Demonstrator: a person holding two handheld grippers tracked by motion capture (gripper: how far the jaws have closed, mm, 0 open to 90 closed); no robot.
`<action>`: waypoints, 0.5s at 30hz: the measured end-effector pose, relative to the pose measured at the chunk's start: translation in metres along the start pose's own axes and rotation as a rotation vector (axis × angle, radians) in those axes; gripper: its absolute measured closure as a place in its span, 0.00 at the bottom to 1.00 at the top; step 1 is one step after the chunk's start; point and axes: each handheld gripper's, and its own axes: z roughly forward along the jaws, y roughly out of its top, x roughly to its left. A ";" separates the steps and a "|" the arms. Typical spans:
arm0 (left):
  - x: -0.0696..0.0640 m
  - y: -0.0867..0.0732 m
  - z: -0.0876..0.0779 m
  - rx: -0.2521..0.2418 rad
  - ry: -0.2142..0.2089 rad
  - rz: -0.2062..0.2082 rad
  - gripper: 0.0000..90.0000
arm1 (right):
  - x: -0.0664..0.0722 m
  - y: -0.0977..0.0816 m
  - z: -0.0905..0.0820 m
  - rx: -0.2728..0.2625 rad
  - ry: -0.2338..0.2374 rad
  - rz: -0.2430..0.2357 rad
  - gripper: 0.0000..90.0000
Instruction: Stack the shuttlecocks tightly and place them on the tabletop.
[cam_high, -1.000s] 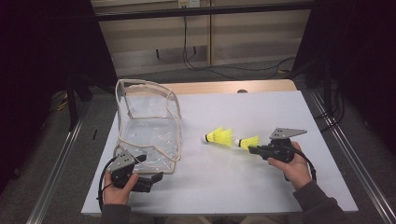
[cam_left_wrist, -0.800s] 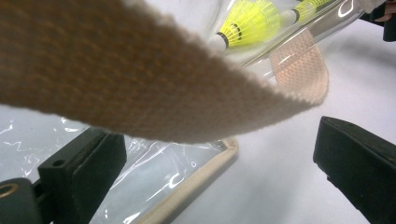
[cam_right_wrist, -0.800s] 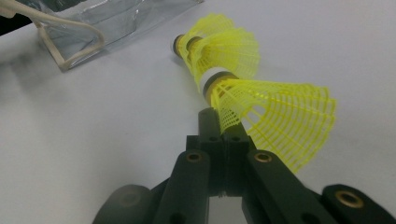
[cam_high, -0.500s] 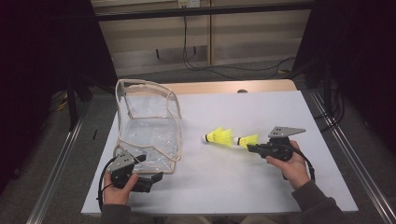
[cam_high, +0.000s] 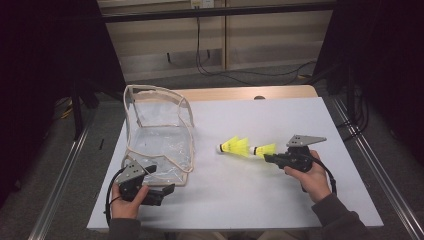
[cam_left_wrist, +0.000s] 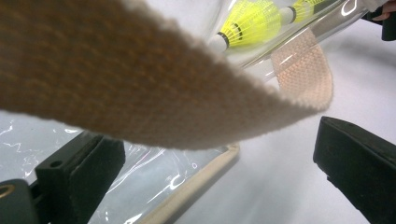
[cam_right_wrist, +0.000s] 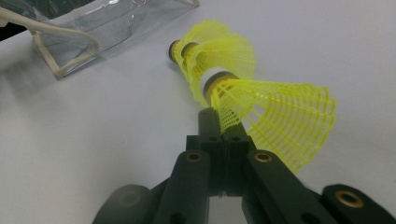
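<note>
The right gripper, right of the clear bag, pinches a yellow shuttlecock, while the left gripper stays spread at the bag's front strap.

no writing, label, brand, number or sign can be read anywhere in these views.

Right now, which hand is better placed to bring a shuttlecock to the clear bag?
The right. Its tool is shut on the nearer shuttlecock. The left tool stands open at the clear bag, beside its strap, away from both shuttlecocks.
</note>
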 end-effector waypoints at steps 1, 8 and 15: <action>0.000 0.000 0.000 -0.001 0.000 0.001 0.02 | 0.000 0.000 0.000 0.000 0.001 0.000 0.99; 0.001 0.000 0.001 -0.005 0.001 -0.001 0.02 | 0.000 0.000 0.001 -0.003 -0.004 0.005 0.99; 0.001 0.000 0.001 -0.003 0.001 0.002 0.02 | -0.001 0.001 0.003 -0.007 -0.008 0.008 0.99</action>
